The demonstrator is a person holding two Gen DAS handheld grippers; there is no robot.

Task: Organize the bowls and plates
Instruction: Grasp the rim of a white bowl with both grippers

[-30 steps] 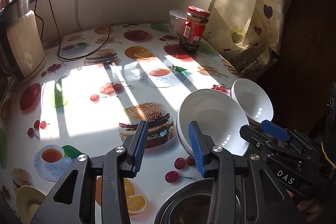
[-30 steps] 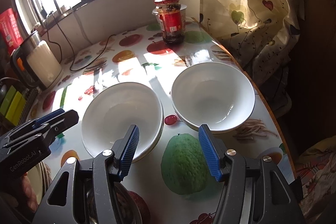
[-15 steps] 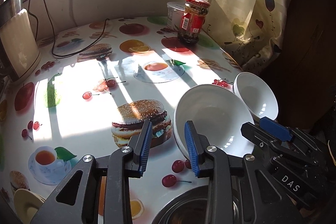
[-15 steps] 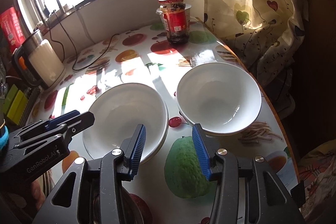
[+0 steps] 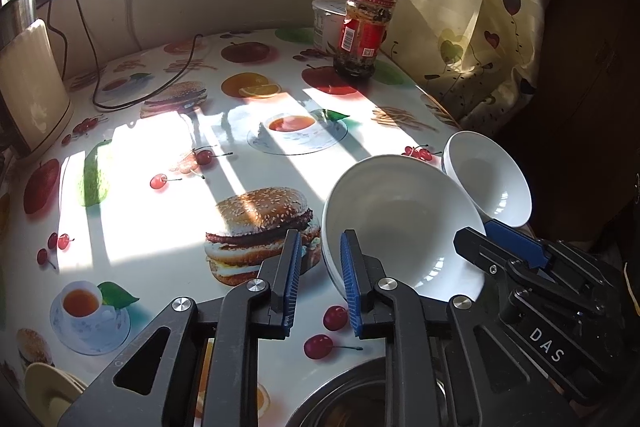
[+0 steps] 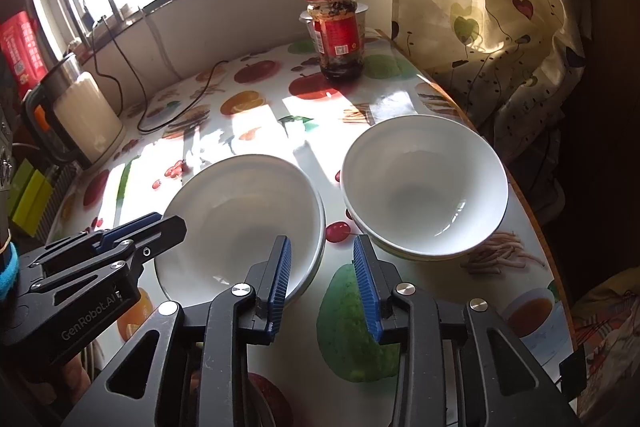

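Sunlit worktop [image 5: 132,211]: covered in a cloth printed with burgers, fruit and teacups, set under a barred window.
Change: both pairs of tongs have just been closing, their blue pads nearer together than a second ago; nothing sits between either pair.
Left tongs [image 5: 320,277]: jaws narrowly apart, empty, hanging just before the near rim of the wide white bowl [image 5: 396,223].
Right tongs [image 6: 322,277]: jaws apart, empty, over the printed green fruit, in the gap between the two bowls.
Bowls: the wide white bowl [image 6: 244,219] rests nested in another; the deeper white bowl [image 6: 424,183], also stacked, stands just beside it near the worktop's right edge.
Around: a red-lidded jar [image 5: 362,33] at the far end before a white tub [image 5: 326,23]; a kettle [image 6: 82,115] with its black cord [image 5: 176,79] at the left; a heart-patterned curtain [image 6: 480,7] on the right.
Left view only: a steel pot rim [image 5: 340,391] under the tongs and a cream dish [image 5: 50,391] at the lower left.
Right view only: a red box [image 6: 20,47] by the window.
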